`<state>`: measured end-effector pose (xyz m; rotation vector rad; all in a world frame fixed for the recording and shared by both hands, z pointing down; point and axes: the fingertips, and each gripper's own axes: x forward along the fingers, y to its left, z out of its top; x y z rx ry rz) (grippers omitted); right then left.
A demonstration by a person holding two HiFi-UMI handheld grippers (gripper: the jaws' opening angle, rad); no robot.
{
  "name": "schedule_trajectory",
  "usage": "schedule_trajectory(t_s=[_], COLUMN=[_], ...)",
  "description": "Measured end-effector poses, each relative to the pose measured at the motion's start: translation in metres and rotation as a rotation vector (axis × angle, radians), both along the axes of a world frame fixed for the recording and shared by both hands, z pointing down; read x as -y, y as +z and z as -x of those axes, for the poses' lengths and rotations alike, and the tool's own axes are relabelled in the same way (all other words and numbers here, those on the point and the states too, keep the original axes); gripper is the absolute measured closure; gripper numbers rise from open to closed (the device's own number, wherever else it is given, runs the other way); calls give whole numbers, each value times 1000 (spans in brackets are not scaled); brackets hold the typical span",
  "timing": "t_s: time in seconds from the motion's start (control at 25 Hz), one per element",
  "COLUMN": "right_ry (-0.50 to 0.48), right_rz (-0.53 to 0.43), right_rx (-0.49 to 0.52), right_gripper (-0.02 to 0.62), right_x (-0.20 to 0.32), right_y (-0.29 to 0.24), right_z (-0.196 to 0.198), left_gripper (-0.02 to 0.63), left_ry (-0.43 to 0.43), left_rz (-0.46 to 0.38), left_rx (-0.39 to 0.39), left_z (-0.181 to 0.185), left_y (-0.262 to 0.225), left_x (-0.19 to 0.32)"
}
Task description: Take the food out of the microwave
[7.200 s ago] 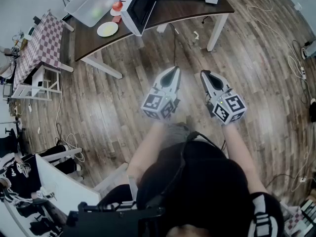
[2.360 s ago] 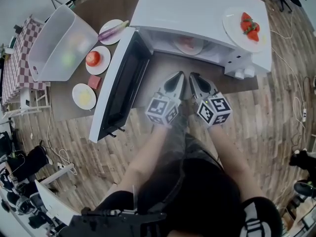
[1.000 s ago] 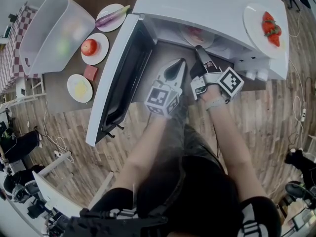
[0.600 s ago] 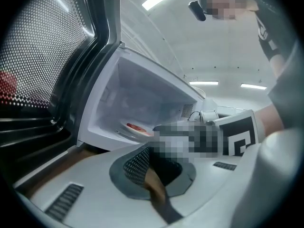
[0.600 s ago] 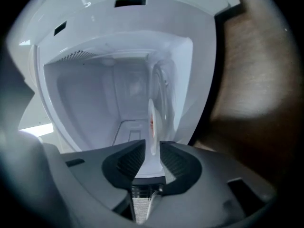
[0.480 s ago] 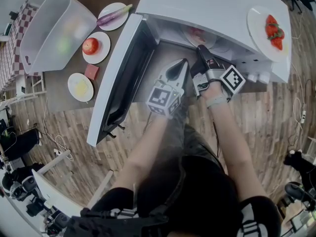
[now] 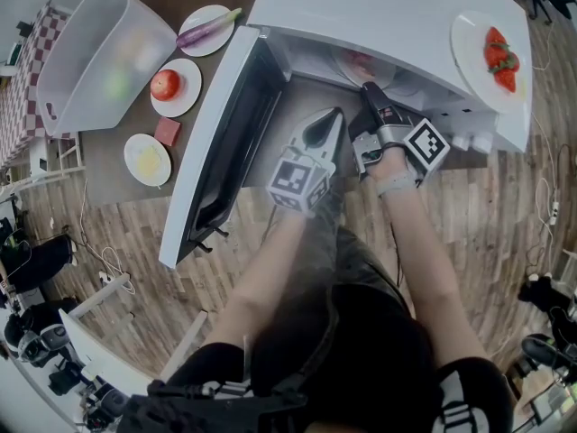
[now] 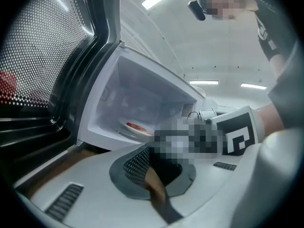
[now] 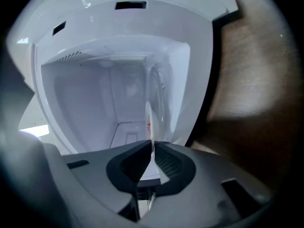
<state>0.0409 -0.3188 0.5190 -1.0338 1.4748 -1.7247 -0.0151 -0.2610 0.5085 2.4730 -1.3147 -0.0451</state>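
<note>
- Where the microwave (image 7: 379, 7) stands on the bench (image 7: 104, 165), we find its door (image 7: 225, 142) swung wide open to the left.
- We note a white plate (image 7: 353, 63) inside the cavity, close to the front opening, with reddish food (image 7: 361, 59) on it. The task's thing is thus inside the microwave.
- The right gripper (image 7: 368, 88) reaches into the opening, rolled onto its side. In its own view we see the plate (image 9: 150, 115) edge-on, its near rim caught between the jaws, which pinch it from both faces.
- We cannot tell whether the plate is lifted or resting.
- The left gripper (image 7: 330, 114) hangs just outside the opening, beside the right one and over the bench front. Its jaws are pressed together with nothing between them. In its view the plate (image 8: 135, 126) lies beyond them, well apart.
- On the microwave roof, toward the right, we log a plate of strawberries (image 7: 491, 48).
- Left of the door on the bench:
  - a clear plastic bin (image 7: 99, 57)
  - a tomato plate (image 7: 168, 86)
  - a plate with a long purple vegetable (image 7: 207, 30)
  - a plate with something pale yellow (image 7: 147, 159)
  - a small reddish block (image 7: 165, 132) between the tomato plate and the yellow one
- A wood floor (image 7: 505, 233) lies around the bench.
</note>
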Motion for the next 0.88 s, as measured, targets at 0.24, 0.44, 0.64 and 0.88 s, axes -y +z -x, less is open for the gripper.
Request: schedule_trajectory(t_s=[0.24,0.44,0.64,0.88], right_ry=[6,-4,-14,-29], right_rz=[-14,-23,-29,-29], right_rx=[7,13,21,31], right_gripper=[578,580,580,580], right_x=[-4,-12,-20,-31], right_y=[-1,-2,-4,-3], right_z=[-1,-2,-1,2], left_gripper=[605,604,492,491], left_ry=[-25,-5,15,12], left_rz=[13,88,165,241], left_rx=[-29,-109,-227,-376], left_z=[5,0,-6,-7], left_y=[0,-3,-6,-9], left_x=[5,12,19,24])
